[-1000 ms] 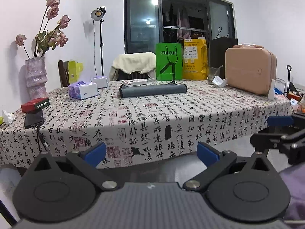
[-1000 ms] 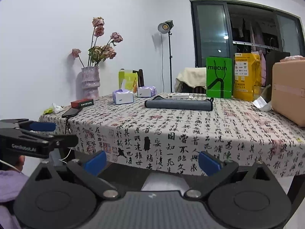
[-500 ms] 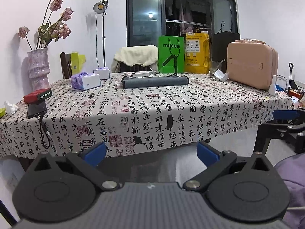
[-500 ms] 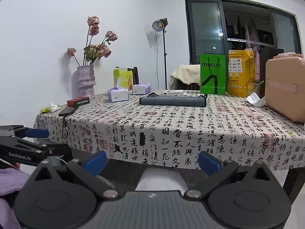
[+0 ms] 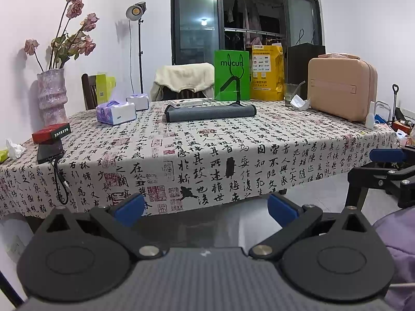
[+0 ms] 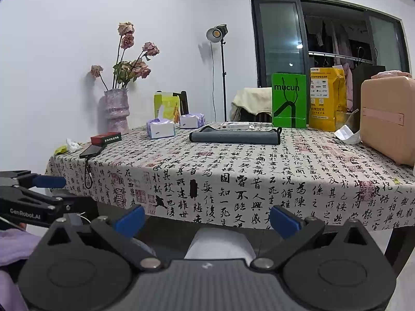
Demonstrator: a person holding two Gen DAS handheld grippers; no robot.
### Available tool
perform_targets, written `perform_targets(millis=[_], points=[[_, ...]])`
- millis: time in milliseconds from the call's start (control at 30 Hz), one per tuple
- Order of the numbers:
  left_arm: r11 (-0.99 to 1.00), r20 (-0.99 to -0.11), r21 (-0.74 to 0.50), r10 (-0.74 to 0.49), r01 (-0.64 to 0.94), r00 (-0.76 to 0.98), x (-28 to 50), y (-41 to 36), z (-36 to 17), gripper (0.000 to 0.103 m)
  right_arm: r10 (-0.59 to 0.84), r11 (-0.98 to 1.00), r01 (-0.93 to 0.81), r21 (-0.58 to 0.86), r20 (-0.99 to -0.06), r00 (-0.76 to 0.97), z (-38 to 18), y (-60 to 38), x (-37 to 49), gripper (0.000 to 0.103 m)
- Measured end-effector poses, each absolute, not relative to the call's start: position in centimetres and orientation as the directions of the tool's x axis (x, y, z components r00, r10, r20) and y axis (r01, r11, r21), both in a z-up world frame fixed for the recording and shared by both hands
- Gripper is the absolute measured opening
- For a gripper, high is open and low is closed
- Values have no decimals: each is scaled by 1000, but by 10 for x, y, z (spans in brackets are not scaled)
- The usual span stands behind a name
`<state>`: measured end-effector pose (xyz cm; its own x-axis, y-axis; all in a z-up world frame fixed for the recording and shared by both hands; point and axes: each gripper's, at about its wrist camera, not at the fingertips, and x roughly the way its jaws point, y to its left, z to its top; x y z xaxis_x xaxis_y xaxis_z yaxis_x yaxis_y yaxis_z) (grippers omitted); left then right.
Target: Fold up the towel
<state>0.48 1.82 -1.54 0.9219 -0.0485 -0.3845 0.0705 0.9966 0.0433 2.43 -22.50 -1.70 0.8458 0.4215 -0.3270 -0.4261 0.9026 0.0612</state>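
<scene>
Both views suggest the fold has not been started by either tool. From the left wrist, the left hand-held gripper is released, its blue fingertips wide apart and holding nothing, hanging in front of the cloth-covered surface and below its near edge. The towel, grey and already lying as a long flat bundle, rests far back on the surface, well apart from the gripper. Whether that shape counts as a first fold I cannot tell; my guess is that all the handling is left to do. As for containers: a tissue box shows tissue at its top, a vase holds dried roses, a glass seems to hold a thin stick, and the contents of a green bag and a pink case are hidden.

From the right wrist, the right hand-held gripper is likewise released and empty, low before the surface. The towel lies across the far middle, untouched. The left gripper appears at the left edge, also clear of it. The vase and tissue box appear the same here.
</scene>
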Motion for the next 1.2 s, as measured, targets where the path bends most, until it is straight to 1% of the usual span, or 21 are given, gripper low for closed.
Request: perform_targets(millis=[1200], points=[[996,-381,52,-50,75,923,6,17,-14,103,422,902,-427,62,-328,845,-17,-225,26,103]])
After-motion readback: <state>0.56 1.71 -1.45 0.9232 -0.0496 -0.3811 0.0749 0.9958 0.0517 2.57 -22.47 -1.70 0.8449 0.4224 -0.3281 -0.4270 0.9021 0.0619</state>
